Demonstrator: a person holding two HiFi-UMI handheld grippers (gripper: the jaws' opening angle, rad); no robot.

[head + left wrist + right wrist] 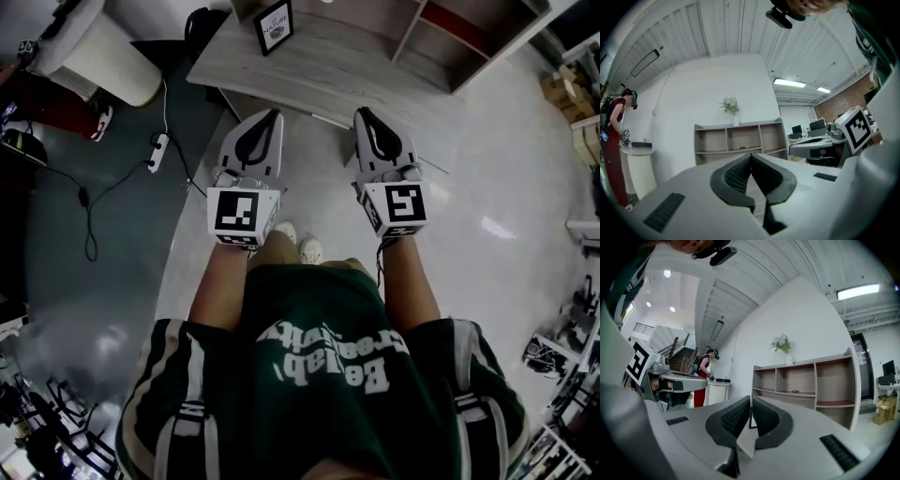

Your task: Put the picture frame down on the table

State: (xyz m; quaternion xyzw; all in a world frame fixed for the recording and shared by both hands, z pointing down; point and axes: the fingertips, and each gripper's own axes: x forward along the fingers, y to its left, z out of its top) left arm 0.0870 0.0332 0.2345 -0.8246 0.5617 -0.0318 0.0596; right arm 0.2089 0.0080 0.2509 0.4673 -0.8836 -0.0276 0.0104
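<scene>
The pale floor (487, 187) fills most of the head view, glossy on the right and darker grey on the left. At the top lies the light wood-grain desk (328, 56), its near edge just beyond the tips of the two grippers. An open shelf unit (450, 37) stands behind the desk on the right (both gripper views show it against a white wall, with a plant in a vase (731, 107) on top). A white round stand (103, 61) sits at the upper left, and a second person in red (613, 140) stands by it.

The person wearing the camera has a dark green shirt (319, 375) with white print, and both bare forearms reach forward side by side.

The left gripper (274, 114) points level towards the desk. Its jaws are pressed together at the tips and nothing lies between them. The right gripper (361, 112) is held parallel to it, a little apart. Its jaws are likewise drawn together and hold nothing.

The picture frame (274, 25) is on the desk, towards its left end. Its black border and white printed face are turned to the person. It is well apart from both grippers and touches neither.

On the dark floor to the left, a white power strip (157, 152) lies with a black cable (89, 220) trailing from it.
</scene>
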